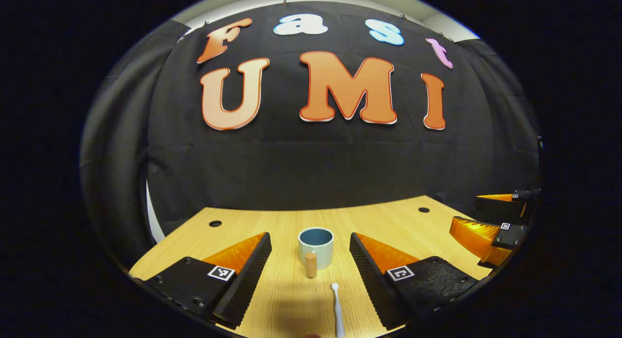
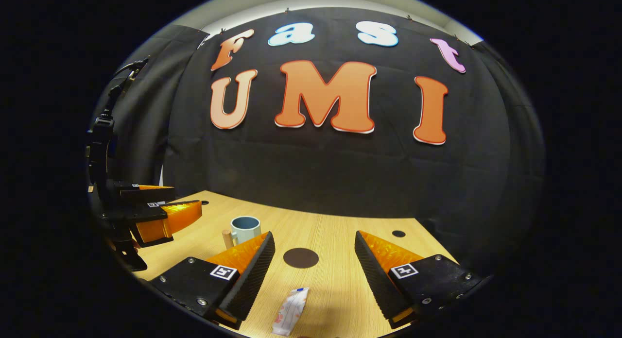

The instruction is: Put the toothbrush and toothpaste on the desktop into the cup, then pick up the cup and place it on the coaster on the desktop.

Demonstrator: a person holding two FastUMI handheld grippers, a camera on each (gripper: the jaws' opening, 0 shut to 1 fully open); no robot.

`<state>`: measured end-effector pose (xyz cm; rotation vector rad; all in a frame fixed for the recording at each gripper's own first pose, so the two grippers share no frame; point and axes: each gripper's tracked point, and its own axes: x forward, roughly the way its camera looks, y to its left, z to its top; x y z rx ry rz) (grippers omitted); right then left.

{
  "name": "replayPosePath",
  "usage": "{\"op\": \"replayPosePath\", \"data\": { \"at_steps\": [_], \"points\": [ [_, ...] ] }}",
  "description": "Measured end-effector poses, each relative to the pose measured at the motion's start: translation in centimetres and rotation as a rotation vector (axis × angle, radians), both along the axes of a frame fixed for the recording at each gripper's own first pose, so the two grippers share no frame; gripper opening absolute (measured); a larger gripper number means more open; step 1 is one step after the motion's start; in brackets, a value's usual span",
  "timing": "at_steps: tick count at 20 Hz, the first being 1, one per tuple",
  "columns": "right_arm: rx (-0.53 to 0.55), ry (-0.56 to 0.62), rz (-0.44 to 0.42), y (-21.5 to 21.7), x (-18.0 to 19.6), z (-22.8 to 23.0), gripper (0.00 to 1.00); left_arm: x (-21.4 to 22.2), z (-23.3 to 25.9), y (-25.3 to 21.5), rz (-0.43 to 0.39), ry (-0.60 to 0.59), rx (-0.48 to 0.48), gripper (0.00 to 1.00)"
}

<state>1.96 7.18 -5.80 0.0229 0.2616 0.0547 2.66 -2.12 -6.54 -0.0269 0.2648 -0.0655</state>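
Nearest you in the left gripper view, your left gripper [image 1: 310, 270] hangs low over the desktop [image 1: 388, 226] with its jaws released and nothing between them, and the white toothbrush [image 1: 336, 311] lies flat near the near edge, pointing away from you, so you are lined up on it for the first pick. Just beyond it stands the cup [image 1: 316, 246], upright, its wooden handle [image 1: 311, 264] turned toward you, mouth free to take both items. In the right gripper view, your right gripper [image 2: 311, 270] is likewise released and empty, with the toothpaste [image 2: 290, 311] lying flat by the near edge between its fingers. Farther out sits the dark round coaster [image 2: 301, 257], bare, well apart from the cup and nearer the middle of the pale wood-grain top. Black cloth closes the booth behind the far edge
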Motion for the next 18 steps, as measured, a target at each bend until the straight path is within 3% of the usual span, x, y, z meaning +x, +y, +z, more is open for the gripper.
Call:
{"op": "replayPosePath", "data": {
  "at_steps": [13,18],
  "points": [
    [-0.019,0.314,0.024,1.4,-1.1,-10.8,0.99,-0.3,-11.2,-3.9,-0.140,0.422,-0.068,0.98],
    [-0.046,0.396,0.037,2.0,-2.0,-13.8,0.96,-0.1,-11.7,-3.8,-0.119,0.581,-0.055,0.98]
  ]
}}
